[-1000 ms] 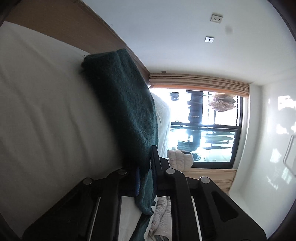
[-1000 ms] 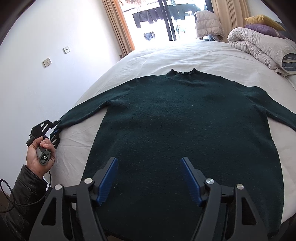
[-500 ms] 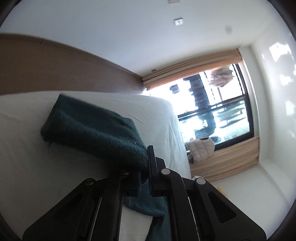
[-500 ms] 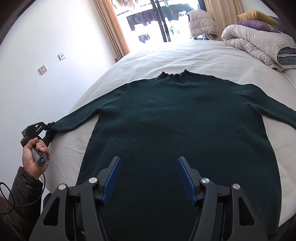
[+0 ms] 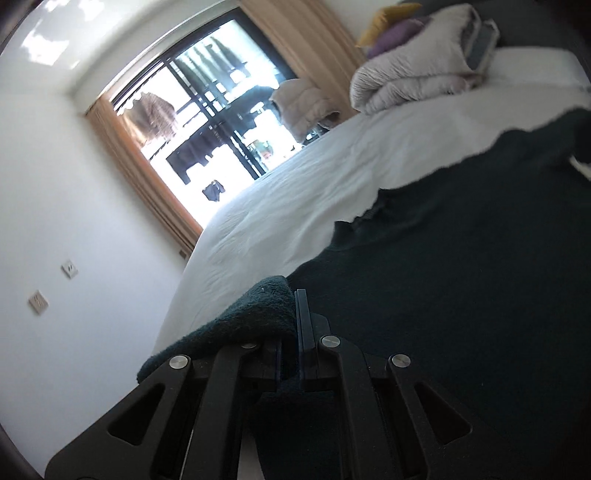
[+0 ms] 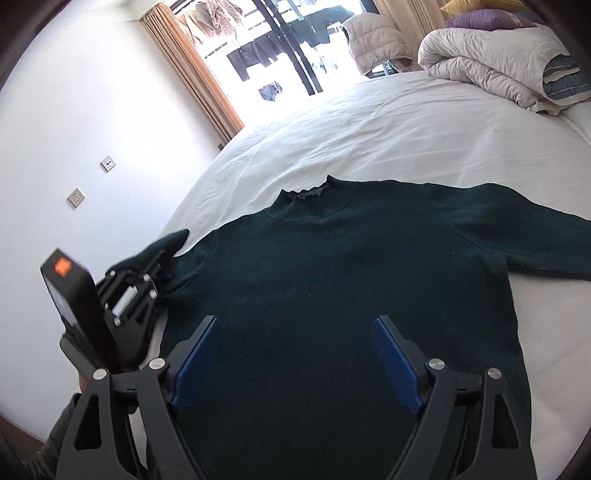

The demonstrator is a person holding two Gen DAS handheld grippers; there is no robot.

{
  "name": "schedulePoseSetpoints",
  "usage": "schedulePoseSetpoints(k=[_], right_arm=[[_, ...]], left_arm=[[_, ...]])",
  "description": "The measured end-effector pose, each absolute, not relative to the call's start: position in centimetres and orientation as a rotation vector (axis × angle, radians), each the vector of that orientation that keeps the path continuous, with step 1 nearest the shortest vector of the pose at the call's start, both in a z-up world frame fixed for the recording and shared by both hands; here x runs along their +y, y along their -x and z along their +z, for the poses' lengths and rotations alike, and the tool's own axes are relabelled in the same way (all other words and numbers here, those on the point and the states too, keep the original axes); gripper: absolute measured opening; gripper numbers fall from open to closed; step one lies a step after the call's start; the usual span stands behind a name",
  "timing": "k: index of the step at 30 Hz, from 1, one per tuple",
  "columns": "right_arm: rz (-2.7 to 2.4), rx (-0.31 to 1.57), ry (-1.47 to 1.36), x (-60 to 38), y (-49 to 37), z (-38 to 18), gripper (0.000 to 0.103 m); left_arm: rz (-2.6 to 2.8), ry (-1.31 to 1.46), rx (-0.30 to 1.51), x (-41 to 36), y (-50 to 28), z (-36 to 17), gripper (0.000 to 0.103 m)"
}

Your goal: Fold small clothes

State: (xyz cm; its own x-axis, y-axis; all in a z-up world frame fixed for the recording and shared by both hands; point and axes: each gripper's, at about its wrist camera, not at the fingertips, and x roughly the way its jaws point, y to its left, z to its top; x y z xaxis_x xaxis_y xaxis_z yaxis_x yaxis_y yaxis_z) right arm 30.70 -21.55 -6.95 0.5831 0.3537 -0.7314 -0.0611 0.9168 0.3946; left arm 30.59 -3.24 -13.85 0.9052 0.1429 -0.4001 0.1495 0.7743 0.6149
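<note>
A wide bed (image 6: 388, 122) under a white sheet fills the room's floor space in both views, its cloth lightly creased. Beyond it stands a tall window (image 6: 280, 48) with dark frames, clothes hanging outside, and a tan curtain (image 6: 192, 70) down its left side. The white wall (image 6: 74, 110) on the left carries two sockets (image 6: 108, 161). At the bed's far right lies one rolled pale duvet (image 6: 491, 66), with one purple pillow (image 6: 484, 18) and one yellow one behind it, and a puffy pale jacket (image 6: 373, 40) sits near the window. One dark green sweater (image 6: 351, 295) lies flat on the sheet, neck toward the window, its right sleeve (image 6: 535, 236) stretched out along the sheet. There are two grippers. The left gripper (image 5: 291, 332) has its jaws nearly together, pinching the cuff of the left sleeve (image 5: 258, 314), which bulges over the left finger and is lifted off the sheet beside the sweater's body; the right wrist view shows that gripper (image 6: 147, 266) at the sweater's left edge with the cuff poking out ahead of it. The right gripper (image 6: 295, 358) hangs over the sweater's lower body with its blue-padded jaws spread wide, the knit lying between and below them; whether the pads touch it cannot be told.
</note>
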Motion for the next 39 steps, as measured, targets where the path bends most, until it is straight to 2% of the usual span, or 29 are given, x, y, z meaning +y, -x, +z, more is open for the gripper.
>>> schedulePoseSetpoints(k=[6, 9, 11, 16, 19, 31, 34, 36, 39], right_arm=[[0.305, 0.996, -0.424, -21.6, -37.4, -7.4, 0.087], [0.39, 1.01, -0.319, -18.0, -39.5, -5.4, 0.088], [0.474, 1.032, -0.15, -13.4, -40.0, -4.0, 0.088], [0.596, 1.056, 0.29, -2.6, -38.4, -3.1, 0.088], [0.615, 1.093, 0.43, 0.9, -37.5, -4.3, 0.088], [0.493, 1.368, 0.539, 5.5, -42.4, -10.8, 0.088], [0.458, 1.418, 0.554, 5.9, -43.5, -12.2, 0.076], [0.45, 1.449, 0.537, 5.8, -43.8, -12.7, 0.056], [0.472, 1.445, 0.519, 5.5, -43.6, -12.3, 0.035]], left_arm=[[-0.104, -0.977, 0.475, -8.0, -31.6, -20.5, 0.004], [-0.124, -1.012, 0.503, -8.8, -31.6, -22.2, 0.004], [-0.133, -1.032, 0.516, -9.1, -31.6, -22.8, 0.004], [-0.151, -1.062, 0.539, -8.1, -30.1, -24.0, 0.004], [-0.151, -1.073, 0.541, -7.9, -30.0, -23.9, 0.004], [-0.157, -1.124, 0.548, -7.5, -27.7, -23.1, 0.004], [-0.159, -1.128, 0.549, -6.8, -26.0, -22.5, 0.004], [-0.162, -1.128, 0.55, -7.0, -26.0, -22.5, 0.004], [-0.163, -1.126, 0.549, -7.2, -25.7, -22.4, 0.004]])
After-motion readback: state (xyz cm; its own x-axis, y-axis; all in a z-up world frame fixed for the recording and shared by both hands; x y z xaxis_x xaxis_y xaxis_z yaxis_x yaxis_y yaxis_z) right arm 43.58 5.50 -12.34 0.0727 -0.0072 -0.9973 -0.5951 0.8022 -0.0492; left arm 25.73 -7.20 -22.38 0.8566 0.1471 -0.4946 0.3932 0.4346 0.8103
